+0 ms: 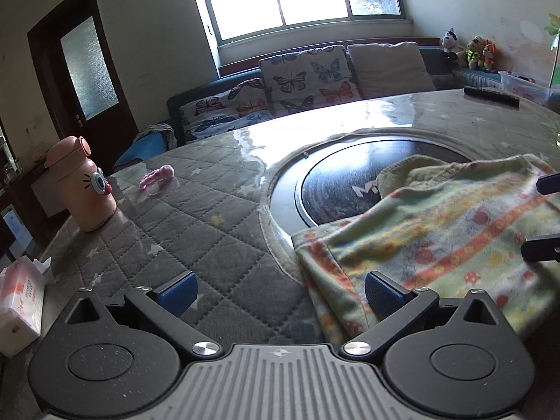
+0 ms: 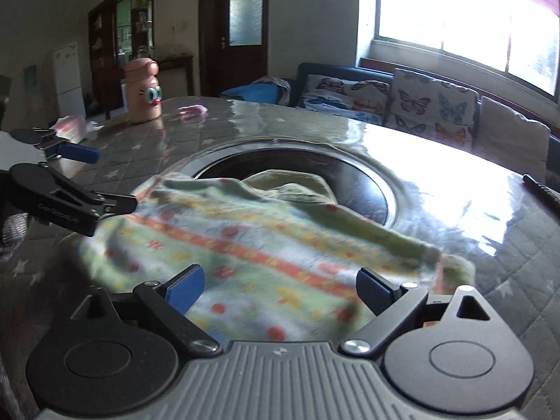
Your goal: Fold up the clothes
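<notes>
A small green garment (image 1: 437, 238) with orange stripes and red dots lies crumpled on the quilted grey table (image 1: 196, 231), partly over a round dark inset (image 1: 336, 182). My left gripper (image 1: 280, 292) is open at the garment's left edge; its right finger (image 1: 383, 292) is over the cloth and its left finger over bare table. The right gripper (image 1: 544, 215) shows at the far right edge of the left wrist view. In the right wrist view, my right gripper (image 2: 280, 290) stands wide open just above the garment (image 2: 266, 245), pads apart from it. The left gripper (image 2: 101, 178) hangs open at the cloth's left corner.
A pink cartoon bottle (image 1: 84, 185) stands at the table's left, with a small pink object (image 1: 157, 176) beyond it. A tissue pack (image 1: 19, 311) lies at the near left edge and a dark remote (image 1: 490, 95) at the far right. A sofa with butterfly cushions (image 1: 301, 77) stands behind the table.
</notes>
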The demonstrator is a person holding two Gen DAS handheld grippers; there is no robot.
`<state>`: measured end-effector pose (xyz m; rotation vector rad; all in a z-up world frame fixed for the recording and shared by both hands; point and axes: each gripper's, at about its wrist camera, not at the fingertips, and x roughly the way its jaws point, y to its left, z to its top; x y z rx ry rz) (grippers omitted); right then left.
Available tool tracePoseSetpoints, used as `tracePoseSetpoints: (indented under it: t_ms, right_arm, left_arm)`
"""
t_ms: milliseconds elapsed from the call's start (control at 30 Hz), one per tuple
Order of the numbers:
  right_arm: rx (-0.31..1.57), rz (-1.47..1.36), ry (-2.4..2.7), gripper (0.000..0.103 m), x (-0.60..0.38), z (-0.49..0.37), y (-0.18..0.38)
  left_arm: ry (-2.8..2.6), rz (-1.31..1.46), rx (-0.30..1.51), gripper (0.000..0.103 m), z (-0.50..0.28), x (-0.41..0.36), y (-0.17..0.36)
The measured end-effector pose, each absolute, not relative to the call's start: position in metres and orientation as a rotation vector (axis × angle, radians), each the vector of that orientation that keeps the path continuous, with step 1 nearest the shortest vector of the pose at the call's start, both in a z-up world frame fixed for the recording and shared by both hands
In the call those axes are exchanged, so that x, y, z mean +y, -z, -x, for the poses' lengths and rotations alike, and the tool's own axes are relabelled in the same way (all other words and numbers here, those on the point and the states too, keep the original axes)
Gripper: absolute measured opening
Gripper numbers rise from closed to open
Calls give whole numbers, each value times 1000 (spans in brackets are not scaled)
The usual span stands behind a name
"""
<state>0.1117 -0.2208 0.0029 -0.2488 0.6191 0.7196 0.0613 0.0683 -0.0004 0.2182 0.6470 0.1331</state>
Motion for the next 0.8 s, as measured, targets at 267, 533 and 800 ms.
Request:
tracePoseSetpoints:
  t_ms: [267, 533, 800]
  right_arm:
    - [609, 291, -733, 101, -215, -94, -4]
    - [559, 314, -753, 103, -206, -82, -17]
    - [570, 383, -788, 103, -175, -77, -5]
  left_arm:
    - [-128, -214, 646, 103, -48, 72, 5]
    - [-140, -220, 632, 103, -36, 78, 2]
    - [-161, -201, 636, 103, -27, 89, 3]
